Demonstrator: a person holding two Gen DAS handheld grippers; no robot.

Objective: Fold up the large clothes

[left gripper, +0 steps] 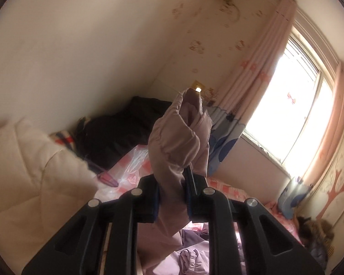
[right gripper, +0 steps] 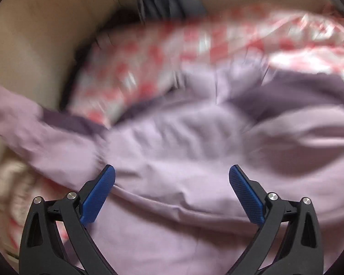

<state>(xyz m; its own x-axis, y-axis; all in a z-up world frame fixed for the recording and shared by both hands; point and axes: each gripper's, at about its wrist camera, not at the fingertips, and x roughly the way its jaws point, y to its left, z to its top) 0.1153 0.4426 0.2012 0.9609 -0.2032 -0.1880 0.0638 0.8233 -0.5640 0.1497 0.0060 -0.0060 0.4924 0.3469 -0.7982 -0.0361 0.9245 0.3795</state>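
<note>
Lilac padded fabric is what I've got pinched in my left tongs (left gripper: 172, 197) right now: a bunched sleeve or hem of the puffer jacket (left gripper: 178, 142), lifted high off the bed so the cuff end stands up against the wall. My right tongs (right gripper: 172, 183) are spread wide, holding nothing, hovering just over the jacket's body (right gripper: 183, 149), which lies crumpled on the bed.

Risk first. That shell looks slick and the filling squashy, so I reckon the wad between the left pads could creep out if I pull hard or swing fast. The right view is smeared with motion blur, so I can't pick out a seam or edge; close blind and I'd likely grab several layers and lock in a wrinkle.

Outward now: quilted, puffy panels with a darker purple lining (right gripper: 298, 87) showing at the folds. Underneath, a pink-and-white checked bedsheet (right gripper: 149, 52), soft, so the jacket won't slide flat easily. A crinkly clear plastic bag (left gripper: 135, 160) lies near, apt to snag in a fold. A cream duvet (left gripper: 29, 165) and a dark coat (left gripper: 117, 133) crowd the far side.
</note>
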